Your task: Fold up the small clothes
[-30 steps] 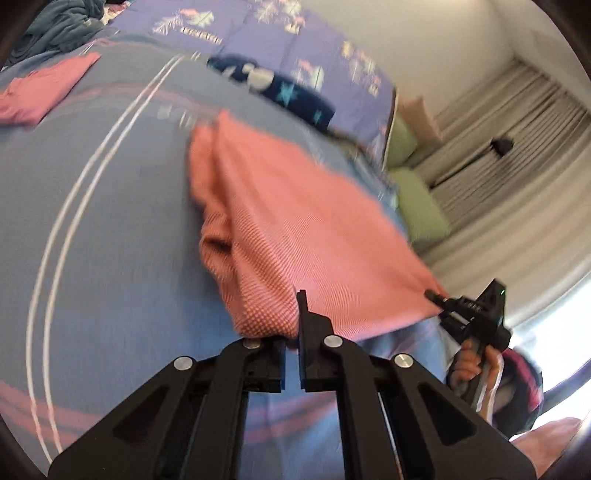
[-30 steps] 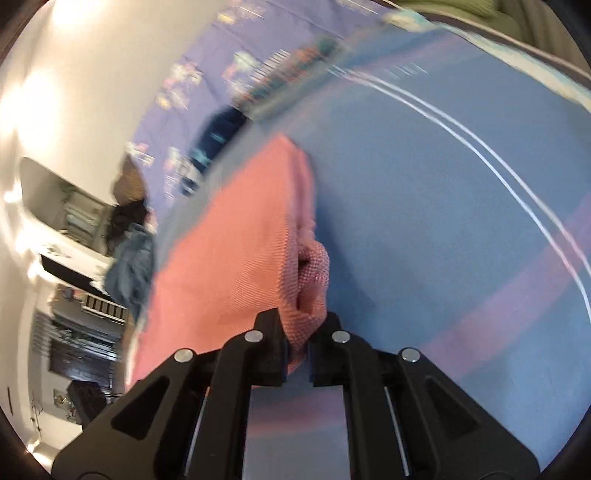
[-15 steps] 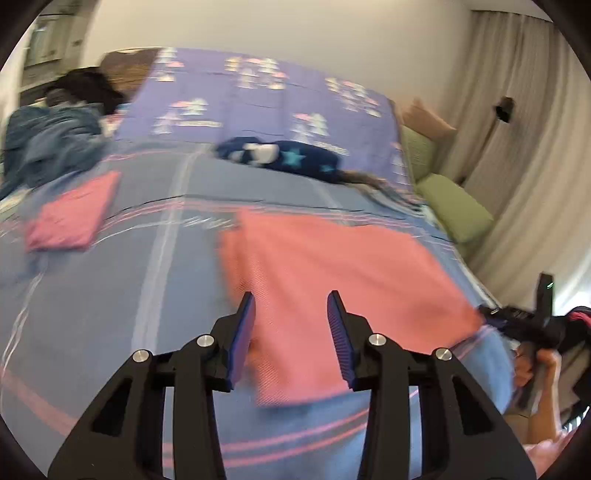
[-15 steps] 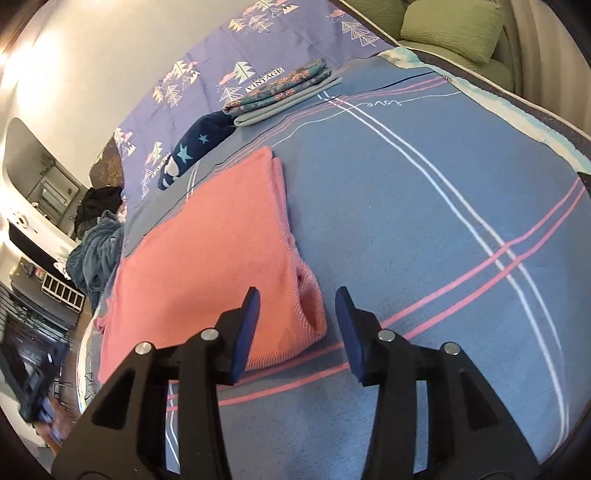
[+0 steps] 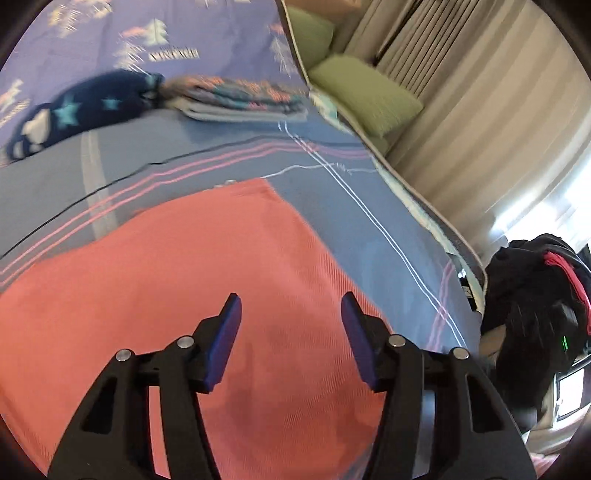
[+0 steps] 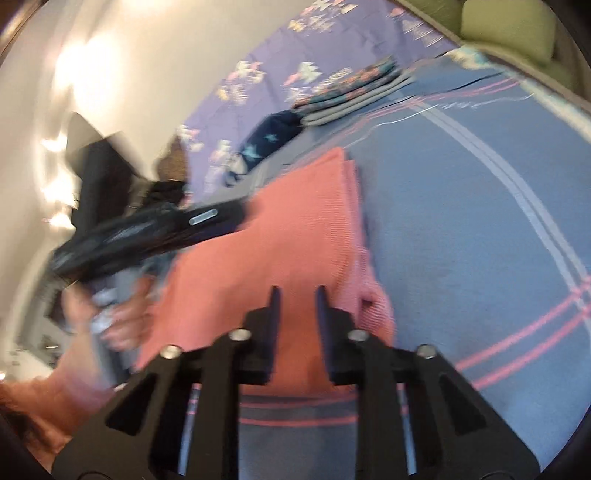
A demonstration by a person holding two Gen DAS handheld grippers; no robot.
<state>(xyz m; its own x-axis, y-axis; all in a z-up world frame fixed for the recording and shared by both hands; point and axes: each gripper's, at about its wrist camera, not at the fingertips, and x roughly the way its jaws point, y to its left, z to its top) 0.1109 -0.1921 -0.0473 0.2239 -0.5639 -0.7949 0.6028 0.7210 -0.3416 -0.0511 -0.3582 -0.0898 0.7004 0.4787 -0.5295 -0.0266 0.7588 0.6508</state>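
A coral-pink garment lies spread flat on the blue striped bed cover. My left gripper is open and empty, hovering over the garment's near right part. In the right wrist view the same garment lies ahead with a folded edge along its right side. My right gripper is open and empty, just above the garment's near edge. The other gripper shows blurred in the right wrist view, over the garment's left side.
A dark blue star-print garment and a stack of folded clothes lie at the far side by the purple pillow. Green cushions and curtains stand right. The bed's right edge is close.
Both grippers were shut on the garment's corners a second ago; they have let go and opened. The garment now lies flat. The left gripper has swung right over it.
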